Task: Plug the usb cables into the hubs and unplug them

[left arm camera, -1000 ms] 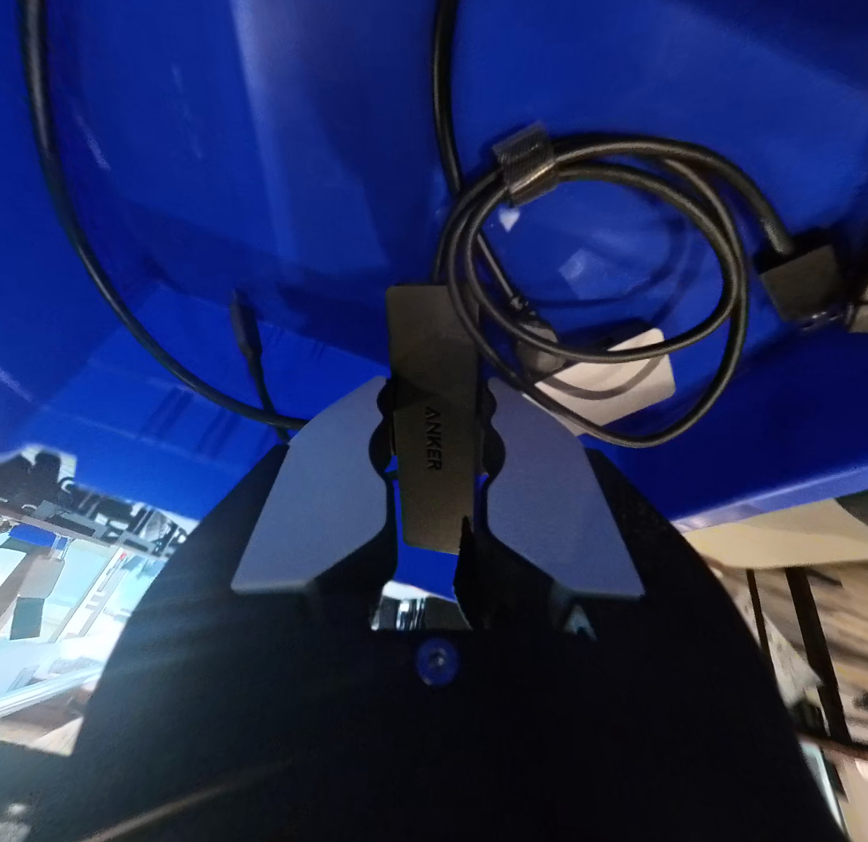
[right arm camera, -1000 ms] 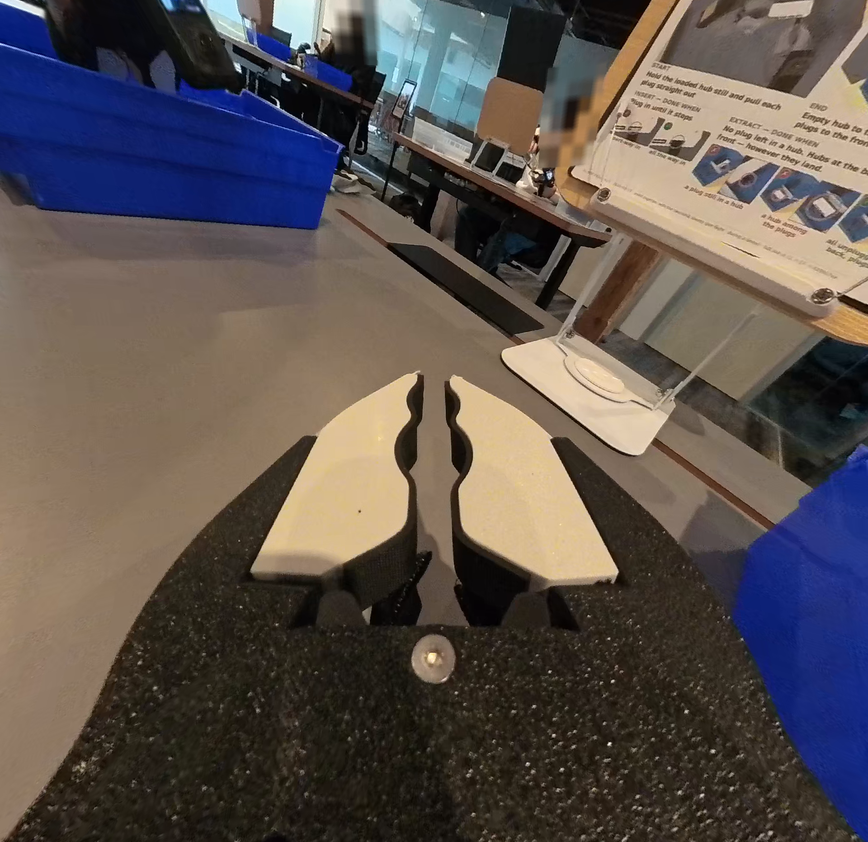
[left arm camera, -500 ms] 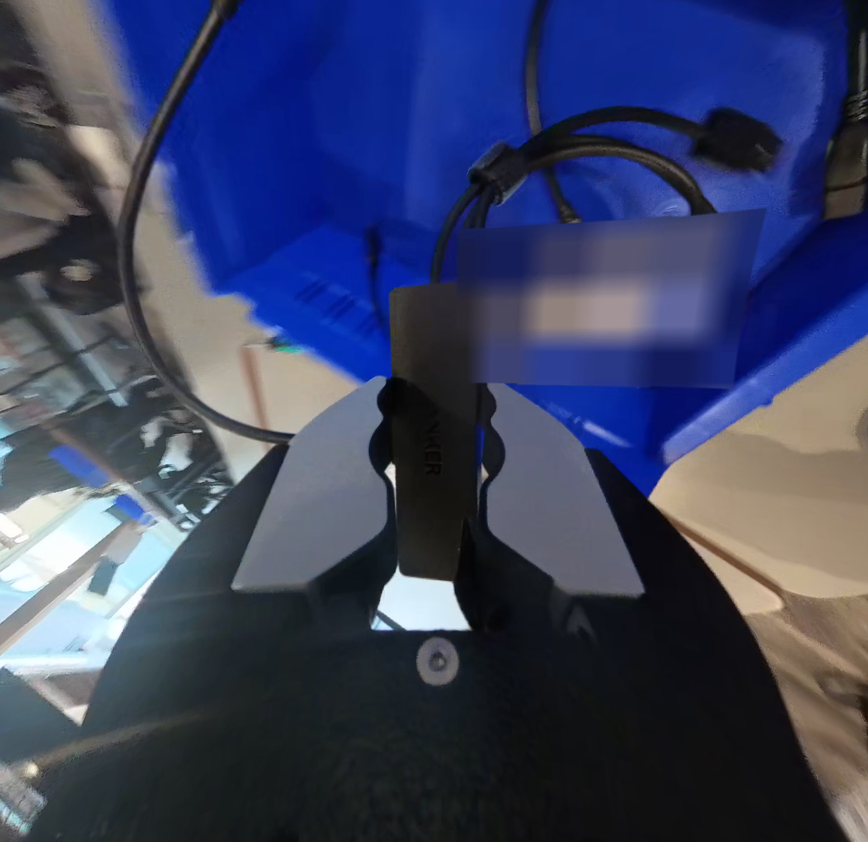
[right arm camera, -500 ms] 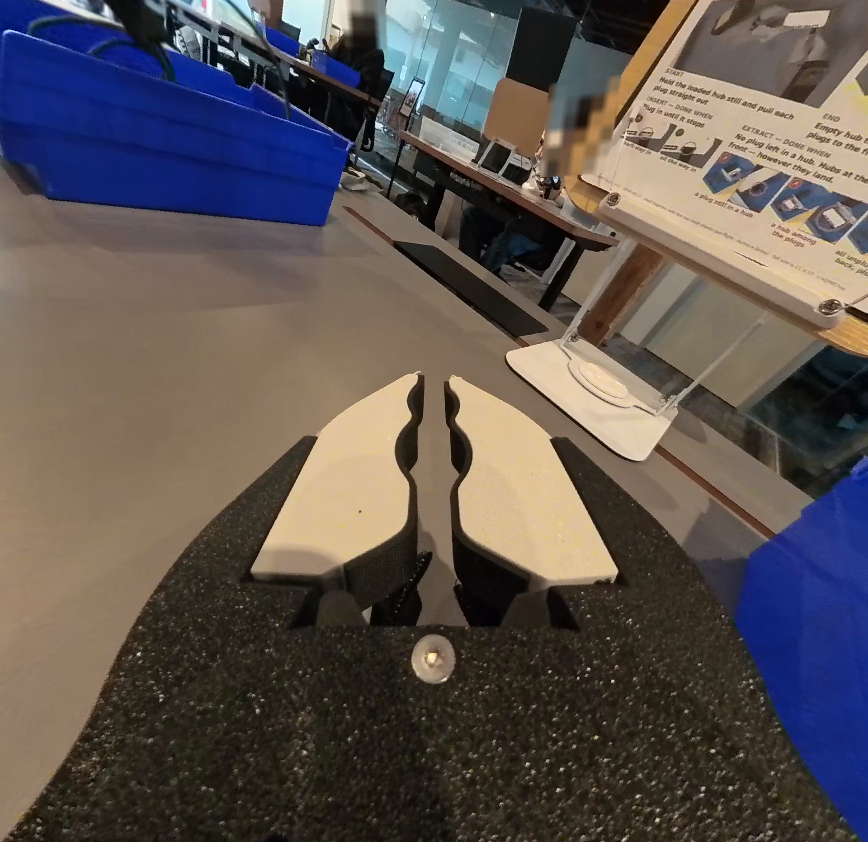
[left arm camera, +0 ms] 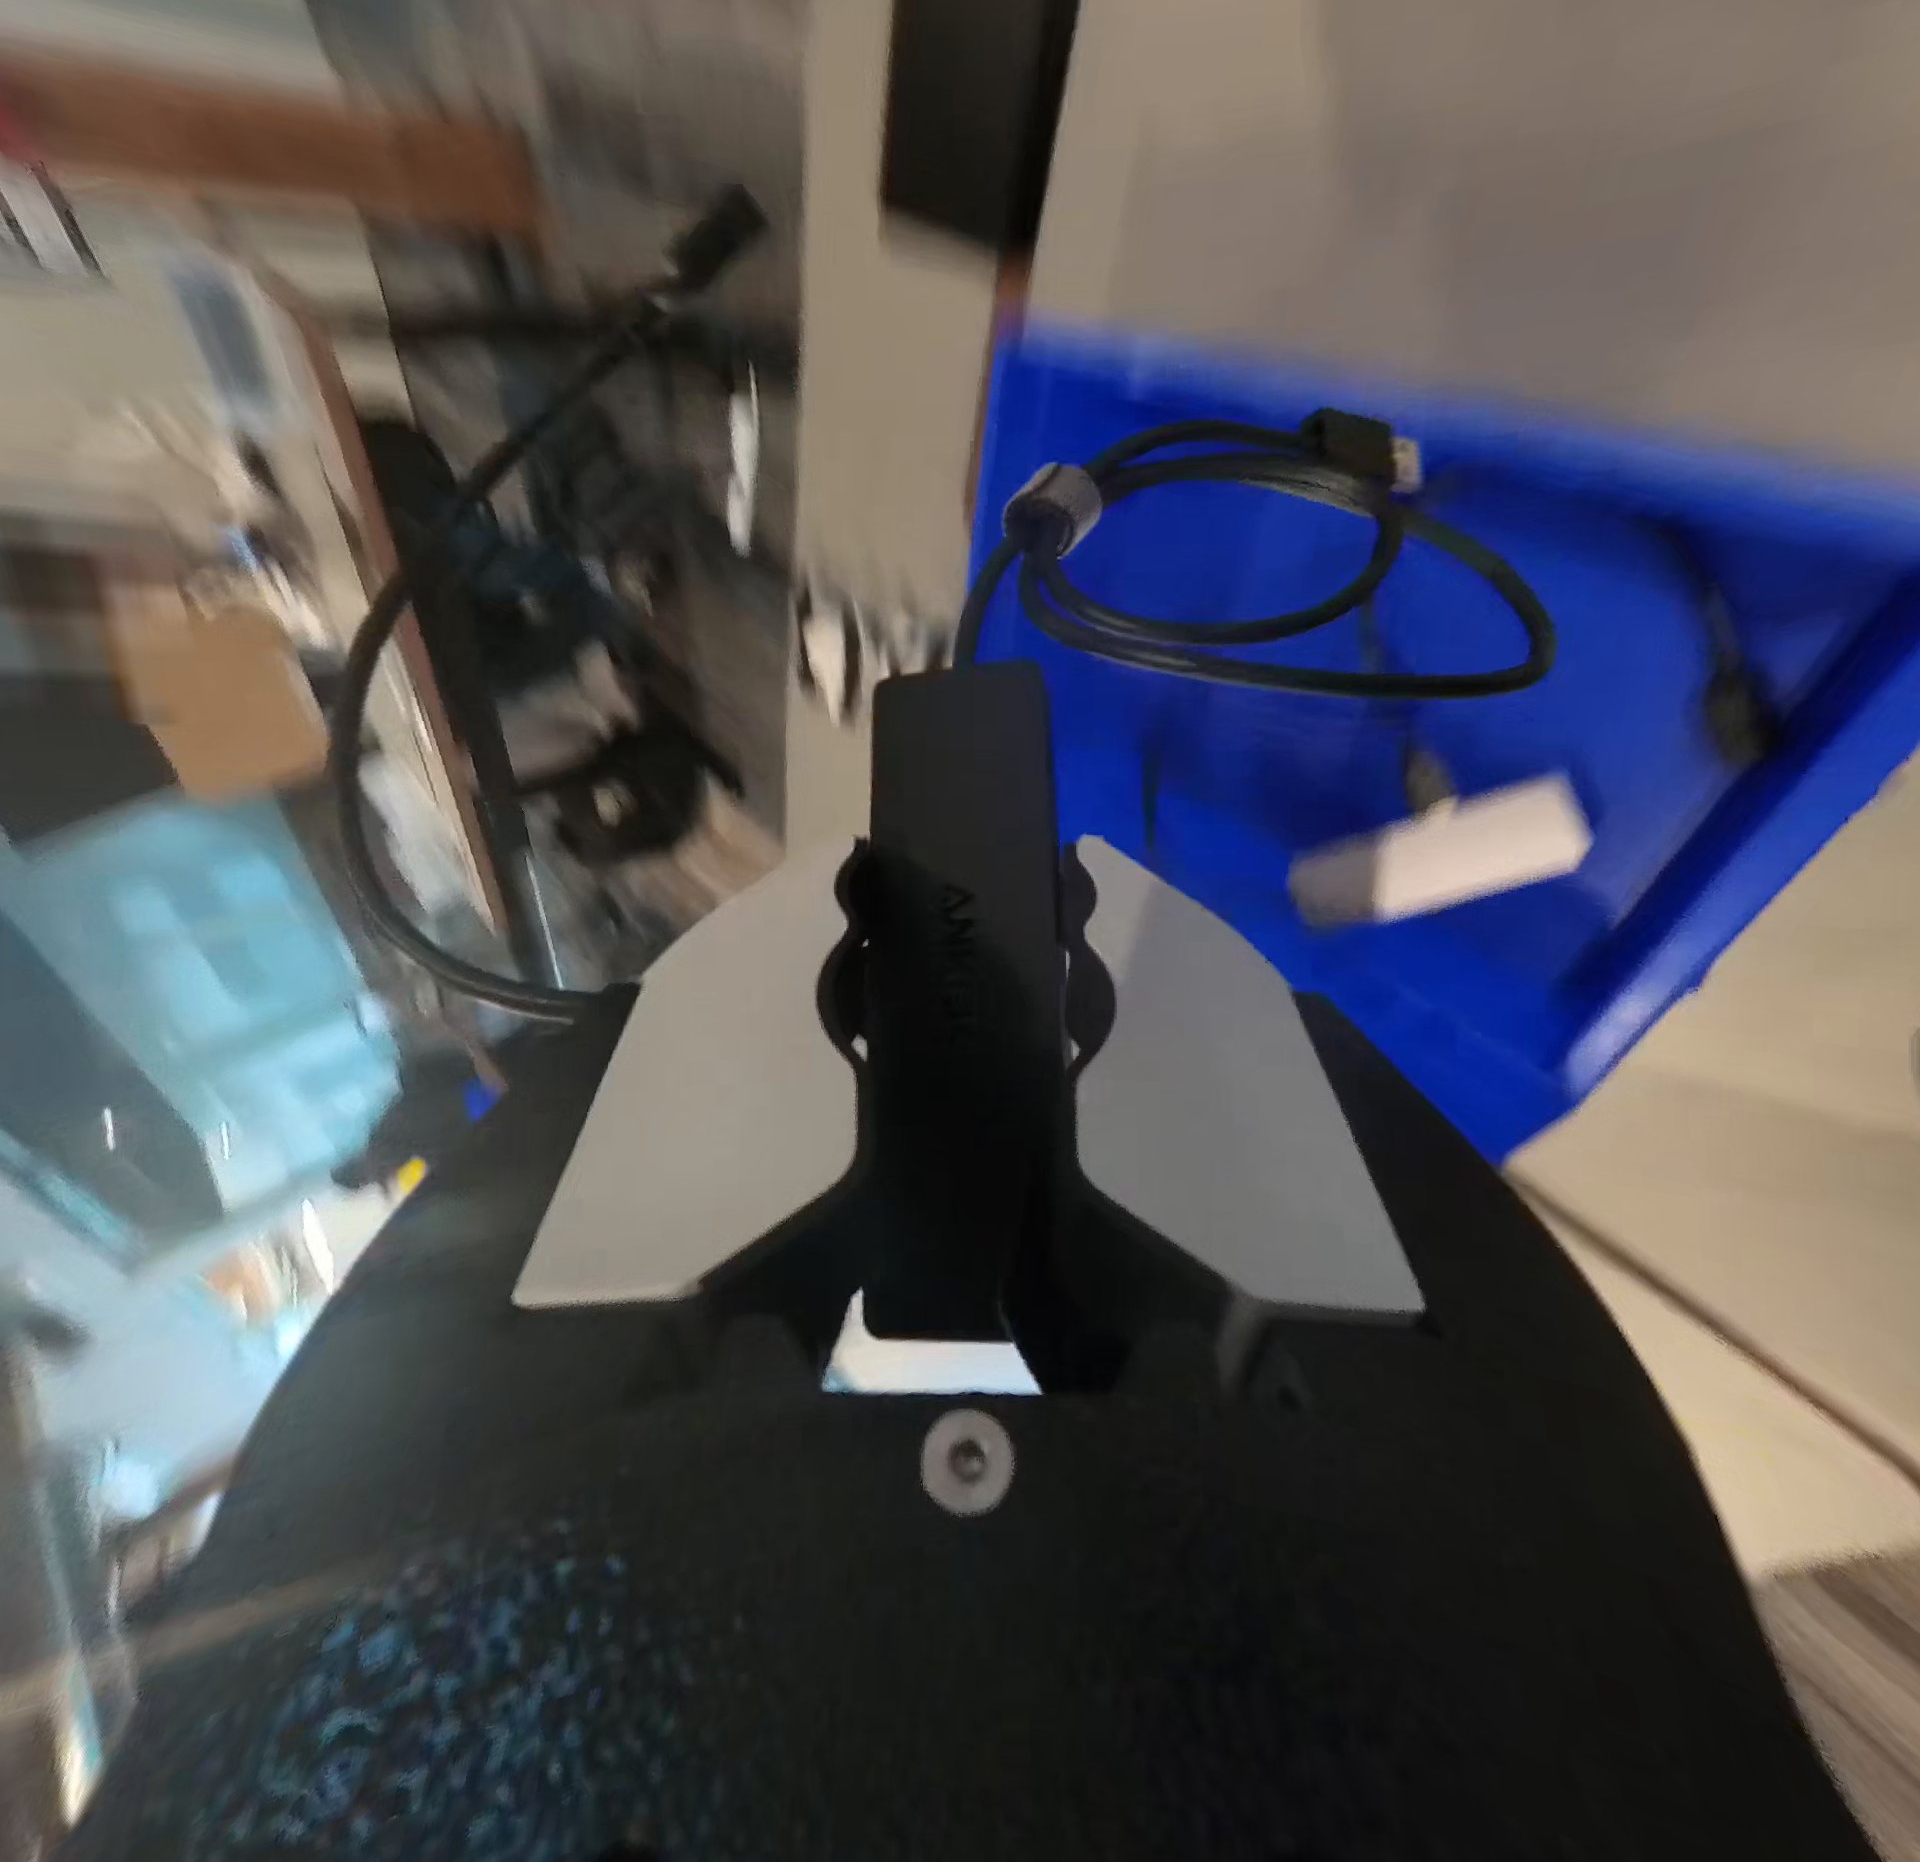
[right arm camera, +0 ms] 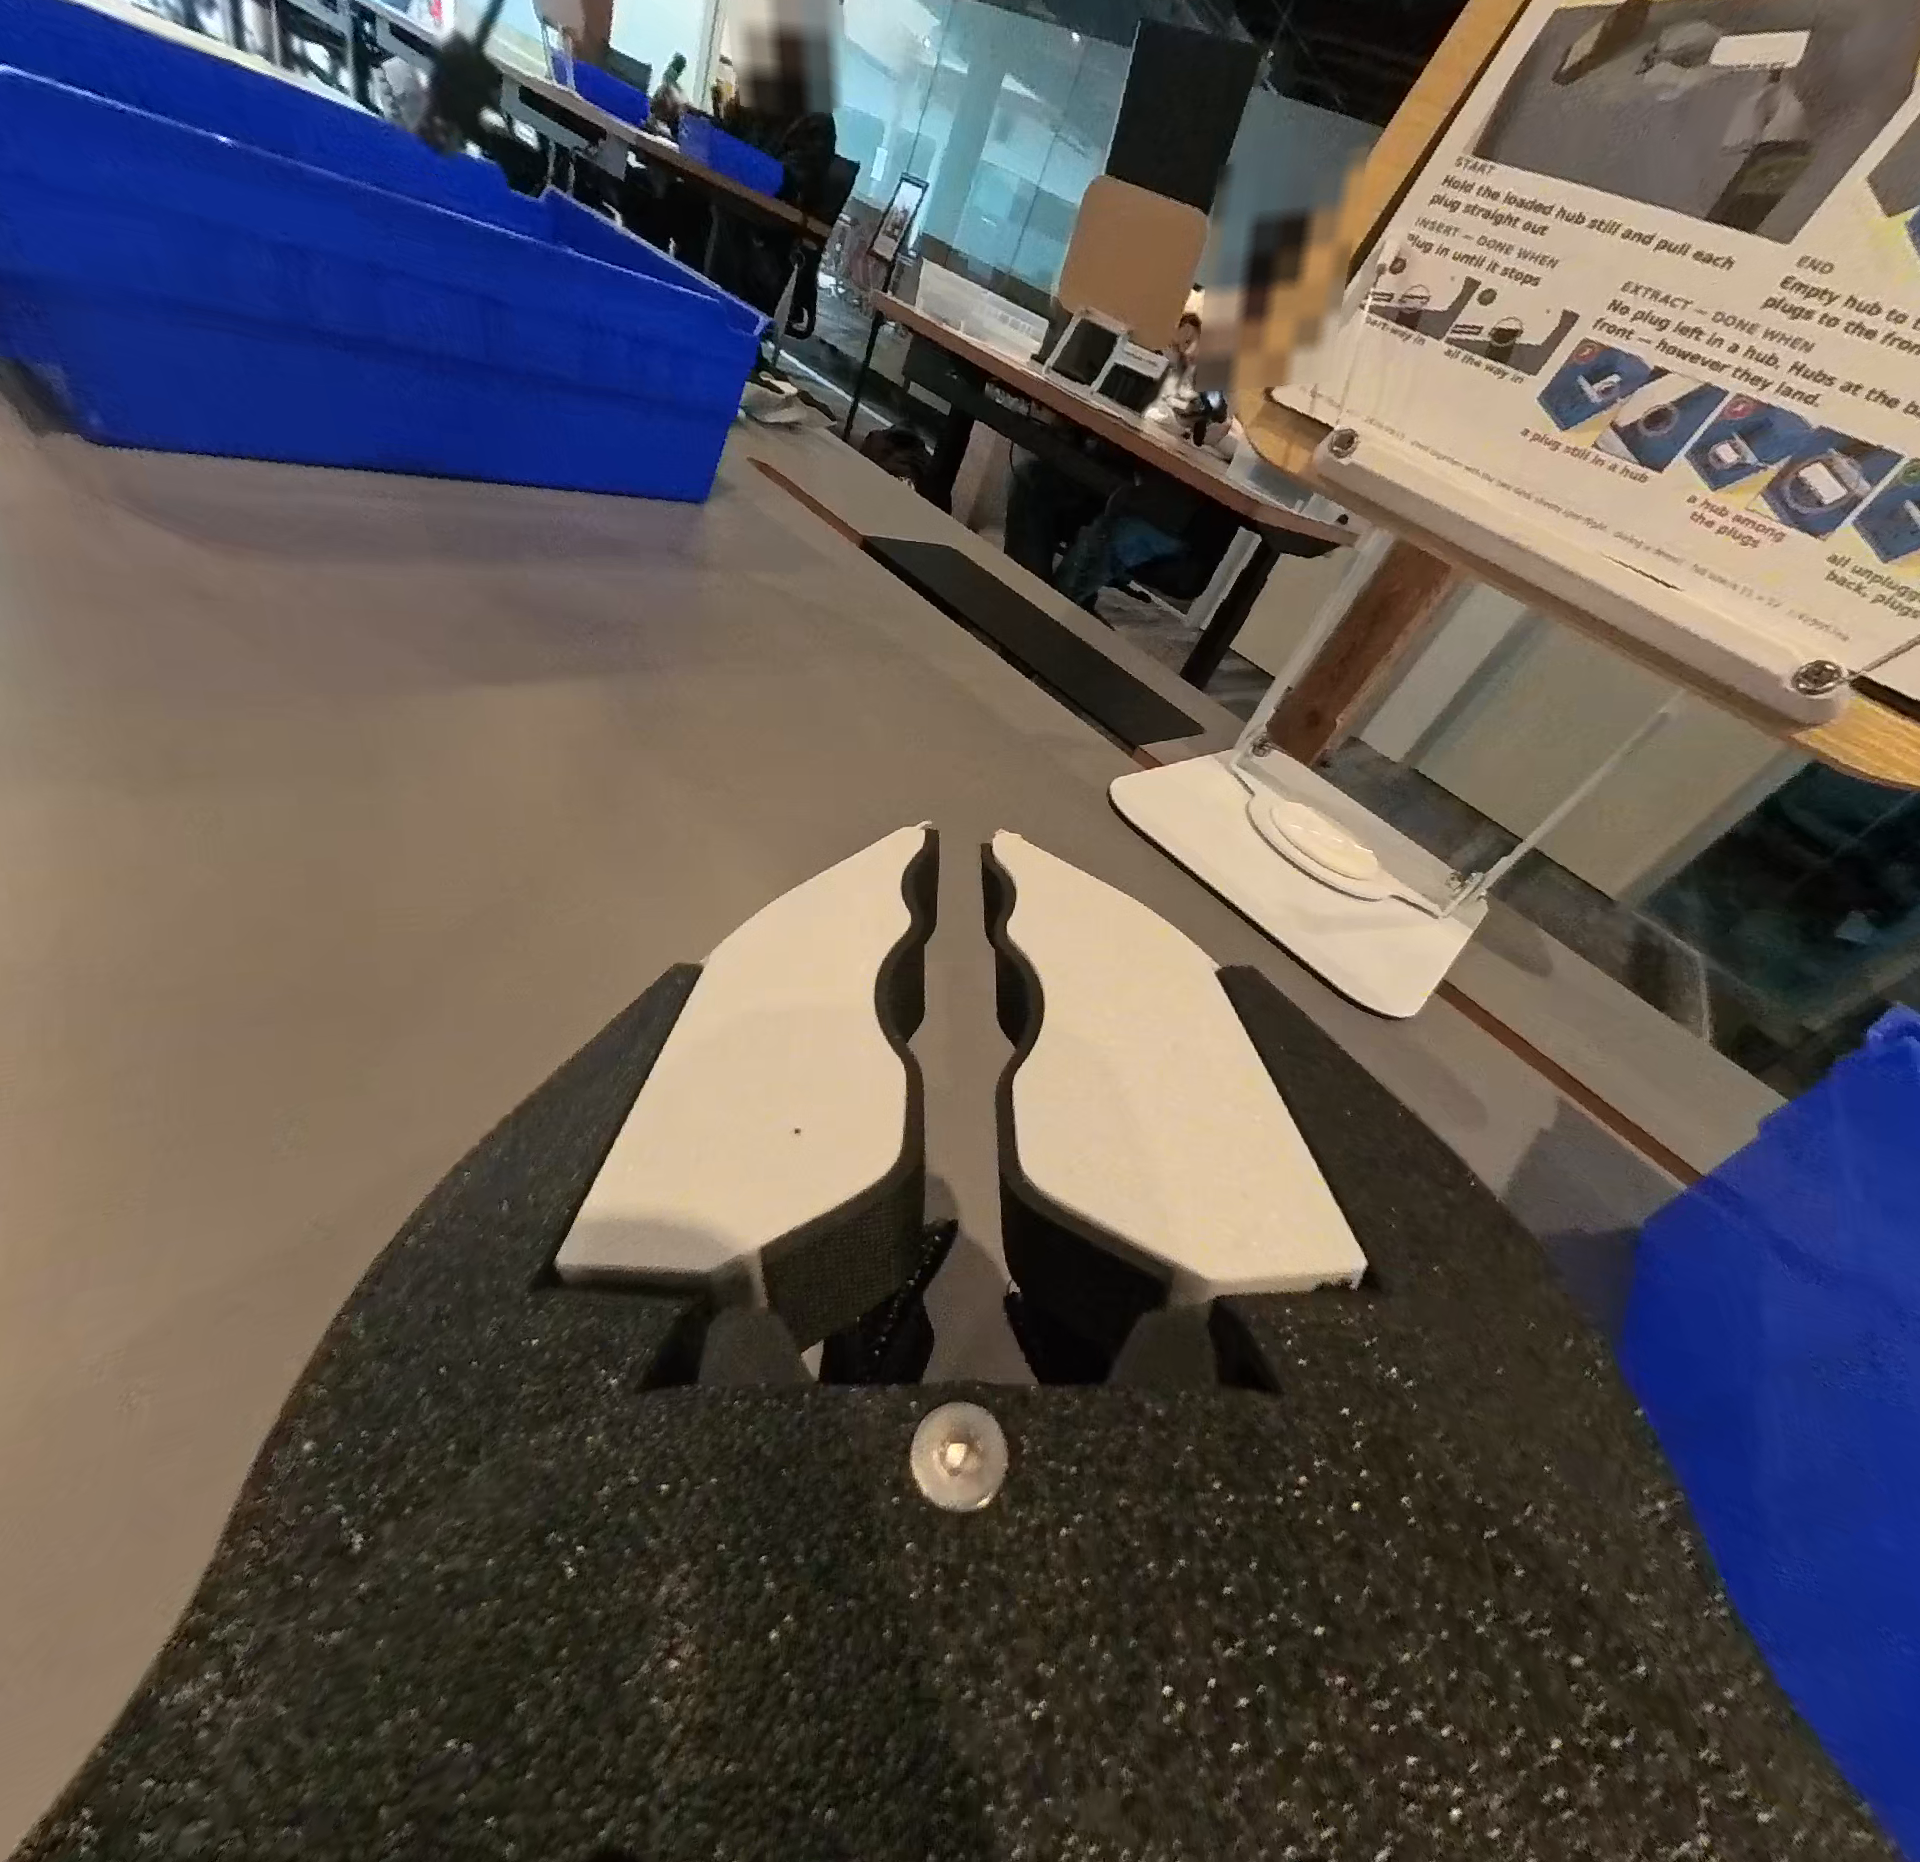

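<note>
My left gripper (left arm camera: 961, 856) is shut on a flat dark USB hub (left arm camera: 956, 804) and holds it in the air, end pointing forward. The hub's own coiled black cable (left arm camera: 1288, 586) hangs off its far end, with a grey strap and a plug at the tip. A second black cable (left arm camera: 416, 607) loops away to the left, its plug hanging free. A blue bin (left arm camera: 1558, 732) lies below, to the right, with a white hub or adapter (left arm camera: 1444, 867) inside. My right gripper (right arm camera: 956, 846) is shut and empty, low over the grey table (right arm camera: 364, 773).
A long blue bin (right arm camera: 364, 358) stands at the table's far left in the right wrist view. Another blue bin (right arm camera: 1797, 1397) is close on the right. A clear stand with an instruction sheet (right arm camera: 1621, 358) stands ahead, right. Desks and people are beyond.
My left gripper has lifted the hub up out of the blue bin and swung leftward; the bin now lies lower and to the right. The right gripper has barely moved.
</note>
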`<action>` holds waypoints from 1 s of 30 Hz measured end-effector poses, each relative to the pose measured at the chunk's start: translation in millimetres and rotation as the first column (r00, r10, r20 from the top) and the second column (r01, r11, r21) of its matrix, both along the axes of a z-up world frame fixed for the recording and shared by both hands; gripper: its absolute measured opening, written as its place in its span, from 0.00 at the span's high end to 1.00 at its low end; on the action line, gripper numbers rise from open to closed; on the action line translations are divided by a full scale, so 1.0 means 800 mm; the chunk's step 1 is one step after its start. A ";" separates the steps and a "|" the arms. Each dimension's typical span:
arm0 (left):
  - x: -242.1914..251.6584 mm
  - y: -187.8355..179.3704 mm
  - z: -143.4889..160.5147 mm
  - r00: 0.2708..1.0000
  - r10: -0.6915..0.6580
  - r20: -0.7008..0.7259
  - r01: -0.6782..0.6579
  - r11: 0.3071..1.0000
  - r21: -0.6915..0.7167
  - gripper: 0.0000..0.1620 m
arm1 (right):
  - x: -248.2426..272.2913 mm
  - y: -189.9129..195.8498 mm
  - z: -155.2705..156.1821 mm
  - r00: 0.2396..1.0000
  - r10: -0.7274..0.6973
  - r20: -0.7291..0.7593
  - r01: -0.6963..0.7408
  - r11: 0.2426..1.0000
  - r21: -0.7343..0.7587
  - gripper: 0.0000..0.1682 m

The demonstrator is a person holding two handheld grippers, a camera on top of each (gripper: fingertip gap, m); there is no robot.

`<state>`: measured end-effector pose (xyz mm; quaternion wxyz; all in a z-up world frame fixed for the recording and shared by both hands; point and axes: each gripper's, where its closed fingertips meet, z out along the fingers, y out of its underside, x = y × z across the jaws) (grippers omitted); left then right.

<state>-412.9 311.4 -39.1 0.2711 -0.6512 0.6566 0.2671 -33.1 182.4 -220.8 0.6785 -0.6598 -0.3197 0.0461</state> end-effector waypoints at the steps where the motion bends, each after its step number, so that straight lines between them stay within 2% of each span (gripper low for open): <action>1: 0.018 -0.006 0.005 0.999 -0.039 0.020 0.039 0.999 -0.002 0.78 | 0.001 0.000 0.000 1.000 0.000 -0.008 0.000 1.000 -0.004 0.95; 4: 0.085 -0.035 0.011 0.981 -0.181 0.076 0.184 0.982 -0.035 0.78 | 0.004 0.001 0.003 0.999 -0.007 -0.031 0.007 1.000 -0.003 0.95; 6: 0.133 -0.061 0.001 0.951 -0.286 0.114 0.295 0.952 -0.077 0.78 | 0.008 0.002 0.006 0.999 -0.023 -0.044 0.023 1.000 0.007 0.95; 10: 0.224 -0.132 -0.050 0.859 -0.450 0.246 0.503 0.831 -0.236 0.79 | 0.026 0.004 0.019 0.992 -0.079 -0.098 0.083 0.995 0.047 0.94; 13: 0.267 -0.171 -0.099 0.806 -0.513 0.296 0.591 0.735 -0.333 0.78 | 0.039 0.000 0.032 0.982 -0.095 -0.165 0.110 0.991 0.081 0.94; 16: 0.290 -0.192 -0.146 0.777 -0.547 0.312 0.629 0.674 -0.387 0.79 | 0.047 -0.006 0.046 0.975 -0.103 -0.195 0.130 0.983 0.133 0.94; 21: 0.314 -0.204 -0.216 0.778 -0.536 0.328 0.626 0.618 -0.476 0.78 | 0.045 -0.013 0.055 0.978 -0.099 -0.182 0.135 0.971 0.196 0.94; 26: 0.332 -0.215 -0.263 0.774 -0.509 0.377 0.628 0.545 -0.555 0.78 | 0.040 -0.015 0.051 0.984 -0.085 -0.156 0.115 0.975 0.192 0.94; 30: 0.338 -0.213 -0.289 0.785 -0.485 0.385 0.614 0.527 -0.588 0.78 | 0.038 -0.013 0.046 0.986 -0.074 -0.151 0.099 0.981 0.166 0.94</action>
